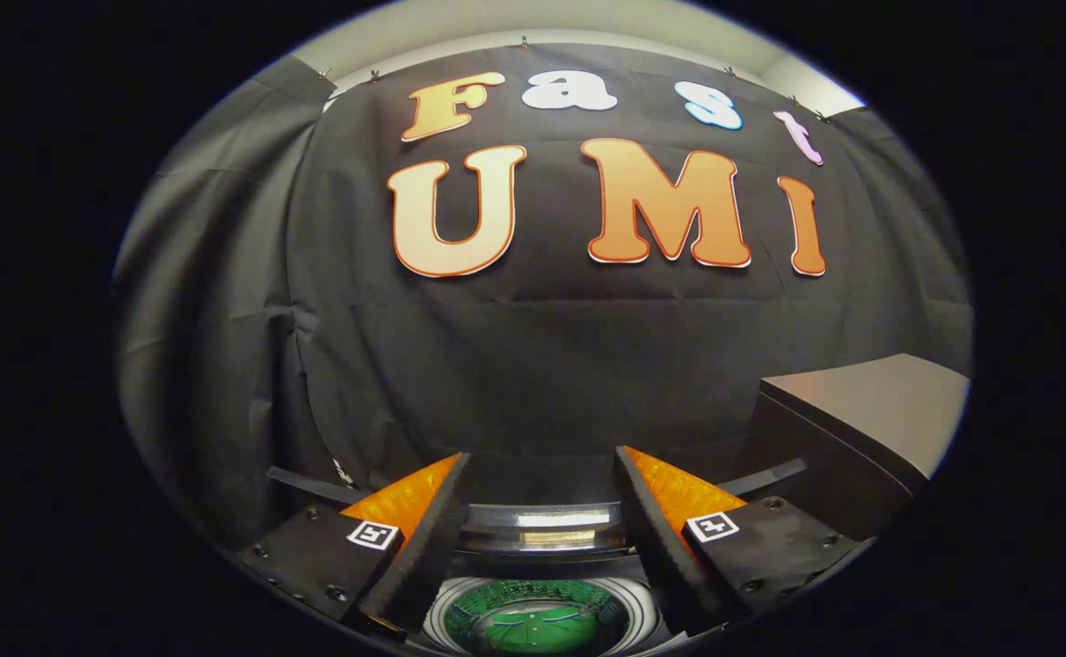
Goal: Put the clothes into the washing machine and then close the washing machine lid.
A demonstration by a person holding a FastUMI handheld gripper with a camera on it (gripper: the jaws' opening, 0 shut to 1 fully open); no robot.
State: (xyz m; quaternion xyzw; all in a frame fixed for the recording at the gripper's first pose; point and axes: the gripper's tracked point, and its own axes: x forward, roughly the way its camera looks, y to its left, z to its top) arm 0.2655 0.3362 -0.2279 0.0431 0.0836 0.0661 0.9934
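Observation:
My gripper (542, 465) is open, with nothing between its fingers. Below and between the fingers lies the open round drum of the washing machine (460, 613). A green garment (533, 620) lies inside the drum. Just beyond the drum, between the fingers, the machine's raised lid (547, 529) shows as a dark curved band with a bright reflection. The gripper hovers above the opening, its fingertips pointing at the black cloth wall.
The booth's black cloth wall (533, 347) hangs close ahead and wraps round to the left. A grey box-like cabinet (871, 411) with a flat top stands beyond the right finger.

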